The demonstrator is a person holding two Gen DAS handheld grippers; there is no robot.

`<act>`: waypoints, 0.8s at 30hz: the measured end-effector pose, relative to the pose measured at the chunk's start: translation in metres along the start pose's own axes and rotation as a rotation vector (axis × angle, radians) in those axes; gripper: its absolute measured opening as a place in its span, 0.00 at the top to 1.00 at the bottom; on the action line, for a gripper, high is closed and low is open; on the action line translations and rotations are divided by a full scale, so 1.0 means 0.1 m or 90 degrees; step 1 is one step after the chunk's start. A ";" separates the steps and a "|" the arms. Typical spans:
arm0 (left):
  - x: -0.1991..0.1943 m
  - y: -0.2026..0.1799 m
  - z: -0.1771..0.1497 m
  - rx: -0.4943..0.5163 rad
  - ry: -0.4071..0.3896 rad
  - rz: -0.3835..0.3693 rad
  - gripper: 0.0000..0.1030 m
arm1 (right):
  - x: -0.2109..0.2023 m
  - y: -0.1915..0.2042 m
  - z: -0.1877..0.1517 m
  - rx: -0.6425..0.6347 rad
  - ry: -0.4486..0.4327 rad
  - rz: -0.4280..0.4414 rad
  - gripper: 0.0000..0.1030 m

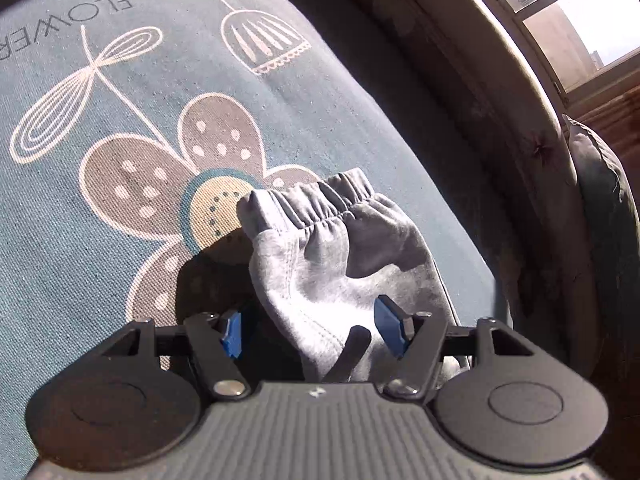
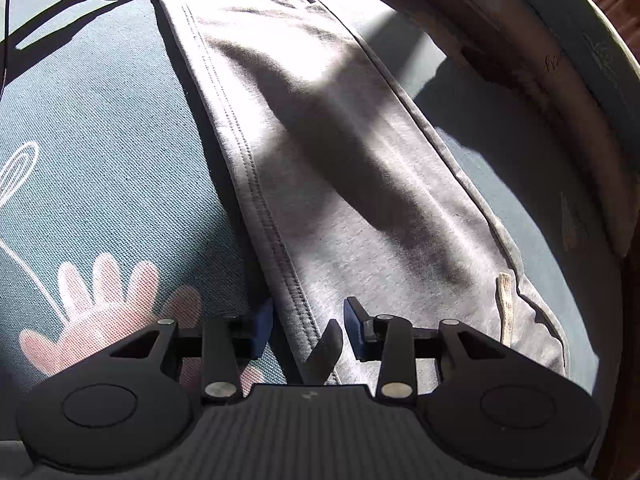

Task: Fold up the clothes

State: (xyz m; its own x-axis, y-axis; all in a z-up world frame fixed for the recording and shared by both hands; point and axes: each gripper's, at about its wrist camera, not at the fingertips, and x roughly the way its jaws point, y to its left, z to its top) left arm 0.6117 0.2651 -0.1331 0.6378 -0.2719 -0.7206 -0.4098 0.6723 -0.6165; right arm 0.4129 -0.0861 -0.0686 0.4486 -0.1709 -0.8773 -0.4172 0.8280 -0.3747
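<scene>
We see grey trousers [image 2: 360, 160] laid lengthwise, folding unfinished; left hand-held gripper [image 1: 314, 330] and right hand-held gripper [image 2: 310, 328] both gape, gripping nothing.

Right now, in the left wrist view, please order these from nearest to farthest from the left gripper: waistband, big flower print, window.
From the left gripper:
1. Waistband, just ahead, on the grey garment.
2. Big flower print, ahead, left.
3. Window, top right, beyond the cushions.
</scene>
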 end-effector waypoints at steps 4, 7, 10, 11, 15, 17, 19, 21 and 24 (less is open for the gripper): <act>0.21 -0.07 0.15 0.003 -0.002 -0.028 0.36 | 0.01 -0.01 -0.06 -0.001 0.028 -0.025 0.57; 0.31 -0.16 0.23 0.008 0.001 -0.033 0.39 | 0.03 -0.01 -0.08 -0.008 0.050 -0.049 0.57; 0.32 -0.29 0.29 0.038 0.005 -0.005 0.87 | 0.07 0.04 -0.07 -0.030 0.072 -0.081 0.57; 0.29 -0.33 0.30 0.045 0.001 0.002 0.93 | 0.08 0.07 -0.07 -0.038 0.077 -0.093 0.57; 0.17 -0.45 0.35 0.063 -0.013 0.006 0.95 | 0.12 0.12 -0.05 -0.053 0.101 -0.109 0.81; 0.11 -0.55 0.38 0.089 -0.019 0.005 0.95 | 0.11 0.12 -0.02 -0.044 0.107 -0.106 0.90; 0.05 -0.66 0.41 0.118 -0.028 0.003 0.95 | 0.05 0.07 0.00 -0.022 0.101 -0.102 0.90; 0.00 -0.73 0.45 0.125 -0.035 -0.009 0.96 | -0.02 -0.01 0.03 0.005 0.091 -0.097 0.91; -0.14 -0.78 0.60 0.130 -0.055 -0.028 0.96 | -0.15 -0.11 0.10 0.020 0.073 -0.104 0.92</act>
State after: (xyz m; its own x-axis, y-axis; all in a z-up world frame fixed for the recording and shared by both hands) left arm 0.6737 0.2574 -0.0559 0.7095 -0.2500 -0.6589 -0.2454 0.7888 -0.5635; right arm 0.4191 -0.0873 -0.0484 0.4142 -0.3629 -0.8347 -0.3210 0.7999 -0.5070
